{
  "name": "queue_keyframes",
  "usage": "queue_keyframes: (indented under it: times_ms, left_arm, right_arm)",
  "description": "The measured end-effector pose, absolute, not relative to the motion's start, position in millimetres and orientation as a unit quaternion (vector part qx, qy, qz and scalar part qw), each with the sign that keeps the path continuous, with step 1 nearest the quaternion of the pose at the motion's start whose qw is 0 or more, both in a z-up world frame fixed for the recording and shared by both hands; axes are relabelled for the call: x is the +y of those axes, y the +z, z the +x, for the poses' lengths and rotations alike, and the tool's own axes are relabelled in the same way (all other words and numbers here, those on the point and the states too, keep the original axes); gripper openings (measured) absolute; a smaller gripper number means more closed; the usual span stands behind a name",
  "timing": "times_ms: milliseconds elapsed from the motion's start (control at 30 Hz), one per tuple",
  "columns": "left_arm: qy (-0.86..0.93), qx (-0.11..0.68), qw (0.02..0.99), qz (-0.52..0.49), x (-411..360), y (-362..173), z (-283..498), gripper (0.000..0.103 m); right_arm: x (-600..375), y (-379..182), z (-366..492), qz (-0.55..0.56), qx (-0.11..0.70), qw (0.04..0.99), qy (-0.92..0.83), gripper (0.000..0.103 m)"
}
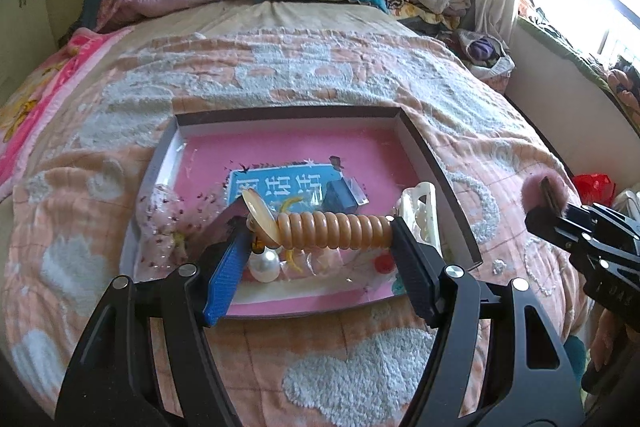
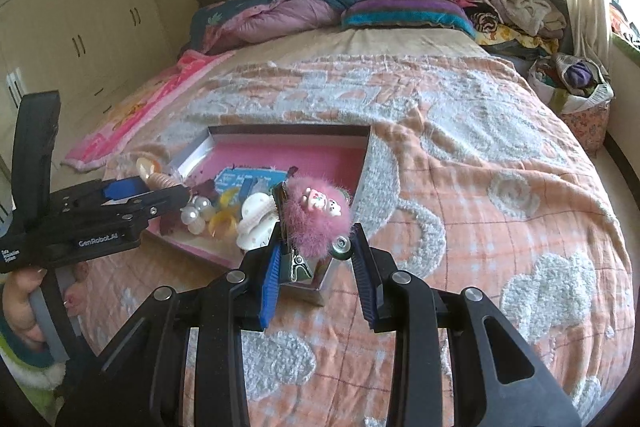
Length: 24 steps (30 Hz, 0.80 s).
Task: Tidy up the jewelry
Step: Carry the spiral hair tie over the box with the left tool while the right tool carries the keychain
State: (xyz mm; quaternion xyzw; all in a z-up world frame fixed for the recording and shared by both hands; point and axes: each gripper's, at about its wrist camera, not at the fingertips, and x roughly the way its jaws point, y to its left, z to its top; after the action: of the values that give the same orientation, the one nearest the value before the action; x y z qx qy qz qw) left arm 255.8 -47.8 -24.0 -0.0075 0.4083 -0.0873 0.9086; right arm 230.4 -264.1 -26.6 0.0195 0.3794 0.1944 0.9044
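Left wrist view, centre: my left tool point(image 1: 320, 247) grips a coiled hair tie point(image 1: 334, 231) above the box point(image 1: 440, 179). Right wrist view, centre: my right tool point(image 2: 316, 263) clamps a pink fluffy hair clip point(image 2: 316, 215).

"GenRobot.AI" on left claw point(image 2: 170, 193)

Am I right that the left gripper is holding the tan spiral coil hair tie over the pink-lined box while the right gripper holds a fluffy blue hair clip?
Nearly. The left gripper does hold the tan spiral coil hair tie over the pink-lined box, but the fluffy hair clip in the right gripper is pink, not blue, as the right wrist view shows.
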Motion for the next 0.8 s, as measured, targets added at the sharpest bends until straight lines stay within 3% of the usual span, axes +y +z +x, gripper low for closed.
queue_keyframes:
  times_ms: [800]
  left_arm:
    - [-0.065,0.447,0.892,0.005,-35.9,-63.5,288.4,0.061]
  right_arm:
    - [-218.1,-75.0,261.7,-0.01,0.439,0.873,0.212,0.031]
